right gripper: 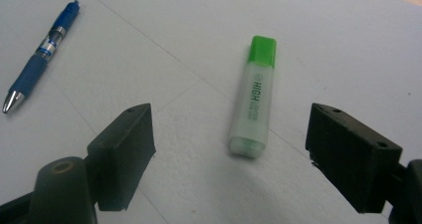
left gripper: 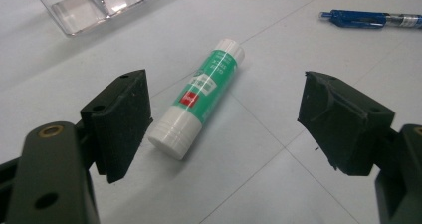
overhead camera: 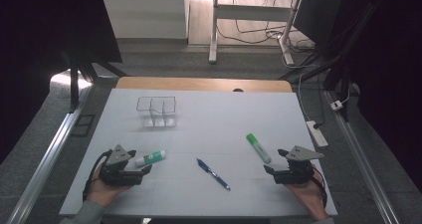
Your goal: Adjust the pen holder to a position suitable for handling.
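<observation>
Near the counter's front-left corner the left gripper, fingers spread and pinching nothing, has the glue stick just ahead of it, long axis slanting away toward the far right, its near end beside the left finger. Toward the front-right corner the right gripper, fingers equally spread and empty, faces the green highlighter, which points away from it. Count: one glue stick, one clear organizer at the far left, one blue pen between the grippers, one highlighter.
</observation>
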The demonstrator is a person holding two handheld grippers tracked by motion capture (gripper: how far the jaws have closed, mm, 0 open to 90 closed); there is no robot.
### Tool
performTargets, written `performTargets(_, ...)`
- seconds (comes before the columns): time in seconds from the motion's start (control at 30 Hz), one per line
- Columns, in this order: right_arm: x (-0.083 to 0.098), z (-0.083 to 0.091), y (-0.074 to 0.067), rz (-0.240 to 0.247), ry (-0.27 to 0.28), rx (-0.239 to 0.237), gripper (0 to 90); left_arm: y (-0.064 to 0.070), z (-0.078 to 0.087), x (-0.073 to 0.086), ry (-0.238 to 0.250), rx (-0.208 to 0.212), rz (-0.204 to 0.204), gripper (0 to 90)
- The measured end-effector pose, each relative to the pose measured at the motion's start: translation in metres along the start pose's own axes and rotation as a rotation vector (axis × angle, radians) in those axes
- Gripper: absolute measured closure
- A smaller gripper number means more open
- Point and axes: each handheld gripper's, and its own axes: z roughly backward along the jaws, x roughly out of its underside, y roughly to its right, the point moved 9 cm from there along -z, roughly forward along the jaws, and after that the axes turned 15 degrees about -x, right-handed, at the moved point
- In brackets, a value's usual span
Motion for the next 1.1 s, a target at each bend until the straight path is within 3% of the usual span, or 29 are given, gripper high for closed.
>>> performTargets(0.57, -0.001, -0.005, 0.004, -0.017, 0.011, -0.014, 21.5, -0.004, -0.002, -0.009, 0.004, -0.002, 0.02, 21.9)
performTargets(0.9, -0.004, -0.007, 0.001, -0.004, 0.013, -0.019, 22.4, -0.01, 0.0, -0.026, 0.018, -0.018, 0.031, 22.8)
performTargets(1.1, -0.006, -0.008, 0.0, 0.007, 0.013, -0.022, 22.7, -0.015, -0.007, -0.035, 0.013, -0.02, 0.035, 23.1)
